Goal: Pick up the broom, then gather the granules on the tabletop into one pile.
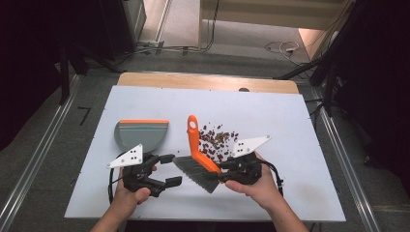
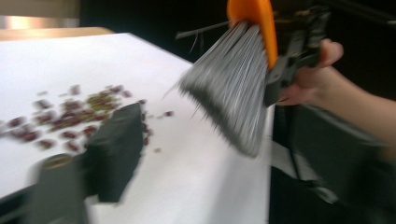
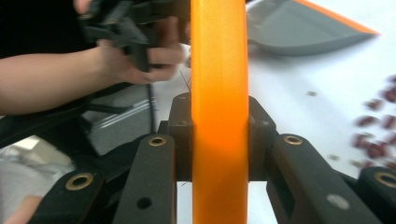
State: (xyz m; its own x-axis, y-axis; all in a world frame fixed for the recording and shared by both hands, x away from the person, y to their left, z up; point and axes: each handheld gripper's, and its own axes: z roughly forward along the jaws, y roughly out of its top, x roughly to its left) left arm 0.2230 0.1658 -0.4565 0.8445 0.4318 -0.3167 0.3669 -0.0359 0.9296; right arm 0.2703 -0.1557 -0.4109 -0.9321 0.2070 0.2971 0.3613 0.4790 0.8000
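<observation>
A hand brush with an orange handle (image 1: 195, 140) and grey bristles (image 1: 196, 172) lies tilted near the table's front, the handle pointing away from me. My right gripper (image 1: 223, 172) is shut on the handle's lower part; in the right gripper view the handle (image 3: 219, 70) stands clamped between its pads. My left gripper (image 1: 170, 169) stands open and holds nothing, just left of the bristles (image 2: 233, 88); one black finger (image 2: 116, 149) shows blurred. A grey dustpan (image 1: 141, 135) with an orange lip lies beyond my left gripper. Several dark red beans (image 1: 217, 139) are scattered right of the handle.
Everything rests on a white board (image 1: 290, 125) over a wooden table (image 1: 208, 81). The board's front edge runs just under my hands. Cables (image 1: 283, 47) lie on the floor beyond, and metal rails (image 1: 34, 159) flank the table.
</observation>
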